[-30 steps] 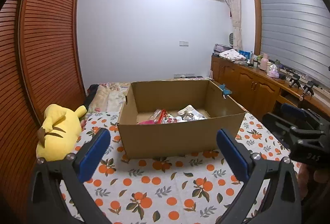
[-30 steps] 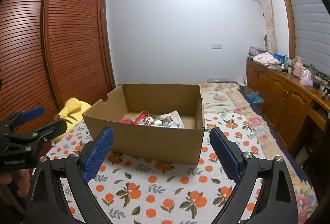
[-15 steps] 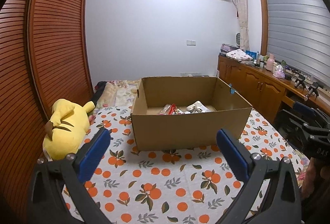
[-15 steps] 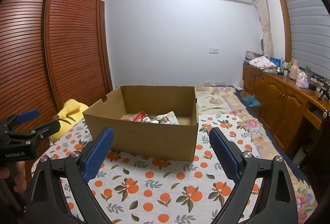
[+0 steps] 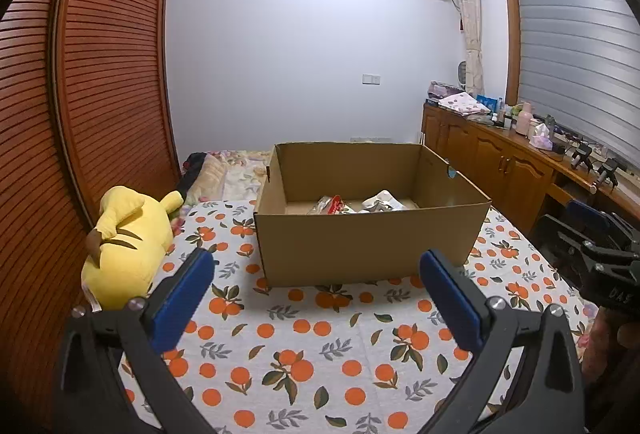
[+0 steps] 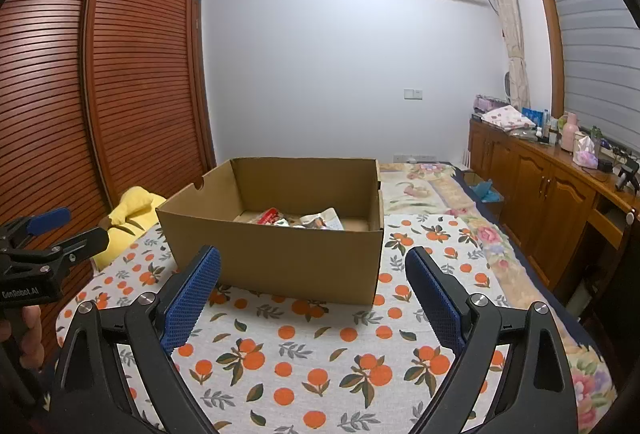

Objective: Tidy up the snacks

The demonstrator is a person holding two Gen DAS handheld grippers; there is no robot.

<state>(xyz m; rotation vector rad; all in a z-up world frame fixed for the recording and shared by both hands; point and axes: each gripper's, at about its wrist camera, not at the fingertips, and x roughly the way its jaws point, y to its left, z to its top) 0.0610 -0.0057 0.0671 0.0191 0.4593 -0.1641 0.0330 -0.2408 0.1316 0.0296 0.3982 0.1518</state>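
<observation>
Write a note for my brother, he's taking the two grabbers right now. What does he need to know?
Left gripper: open, holding nothing, above the orange-print cloth in front of the box.
Right gripper: open, holding nothing, also short of the box.
Cardboard box: open on top, sitting on the cloth. Several snack packets lie on its floor, among them a red one and a white one.
Yellow plush toy: lies left of the box; not part of the job.
Done: the snacks in view are in the box.
Left: no loose snacks show on the cloth; look outside these views before stopping.
</observation>
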